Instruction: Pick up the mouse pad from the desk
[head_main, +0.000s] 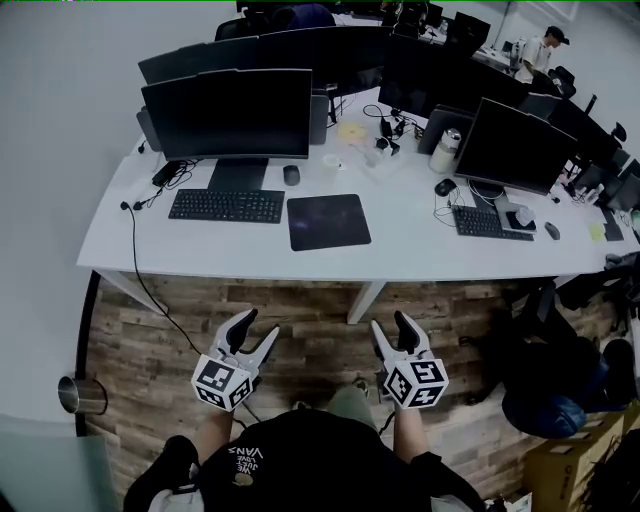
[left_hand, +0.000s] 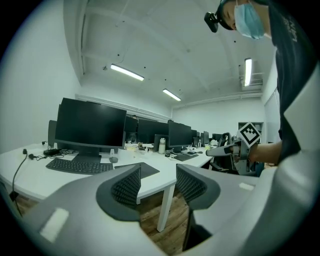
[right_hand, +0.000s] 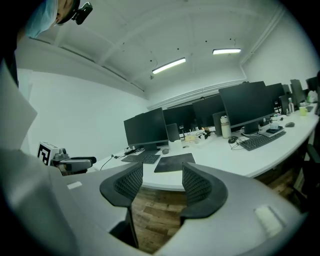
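The dark mouse pad (head_main: 328, 221) lay flat on the white table (head_main: 400, 250), just right of the black keyboard (head_main: 226, 205) and just in front of a small mouse (head_main: 291, 175), near the closest monitor (head_main: 228, 113). Both claws hung over the wooden floor (head_main: 160, 335), short of the table's edge and well apart from the pad. The left claw (head_main: 258, 327) was released, its jaws spread and empty. The right claw (head_main: 391, 325) was likewise released and empty, pointing toward the table.

a white desk (head_main: 400, 250) is curving across mid-frame, monitors (head_main: 230, 112) standing along it; wood floor (head_main: 300, 320) is showing below, ceiling lights (left_hand: 127, 72) glowing upper left.
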